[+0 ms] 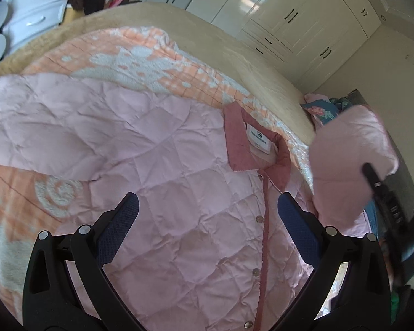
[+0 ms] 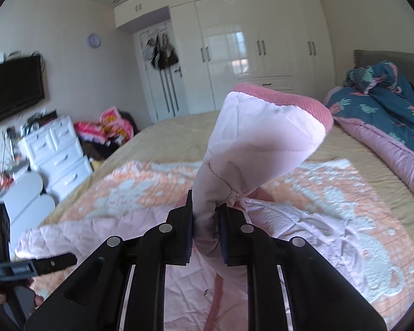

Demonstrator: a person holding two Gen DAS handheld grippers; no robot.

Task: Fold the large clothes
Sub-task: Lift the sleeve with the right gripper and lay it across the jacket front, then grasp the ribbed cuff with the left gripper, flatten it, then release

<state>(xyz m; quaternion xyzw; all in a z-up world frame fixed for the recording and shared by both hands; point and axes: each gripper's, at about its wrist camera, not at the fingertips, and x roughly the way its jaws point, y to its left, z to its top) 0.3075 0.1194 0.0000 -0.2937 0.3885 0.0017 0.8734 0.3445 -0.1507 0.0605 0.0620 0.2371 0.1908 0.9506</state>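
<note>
A: Where was the jacket?

B: The pink quilted jacket point(image 1: 179, 193) lay spread face up on the orange-and-white blanket point(image 1: 118, 55) over the bed, filling the middle and lower part of the left wrist view. Its darker pink collar point(image 1: 234, 143) sat right of centre with a white label point(image 1: 258, 140) inside it, and a row of snaps point(image 1: 259, 218) ran down beside the darker pink front strip toward the bottom edge.

A: And the left gripper?

B: The left gripper point(image 1: 207, 207) hung over the jacket's chest with its jaws spread wide and nothing between them. Its blue pads point(image 1: 118, 229) framed the quilting at the lower centre of the frame.

A: The right one?

B: The right gripper point(image 2: 205, 220) was closed tight on a sleeve point(image 2: 251, 143), pinching bunched fabric at the centre of its view. The sleeve rose up from the jaws, and its dark pink cuff point(image 2: 289, 99) pointed to the upper right. In the left wrist view the same raised sleeve point(image 1: 350, 160) appeared blurred at the right edge.

A: What else showed?

B: A cream wardrobe point(image 2: 262, 41) stood at the top centre, a white dresser point(image 2: 60, 154) at the left, a dark television point(image 2: 13, 85) on the left wall, and a dark blue patterned quilt point(image 2: 381, 104) at the upper right.
</note>
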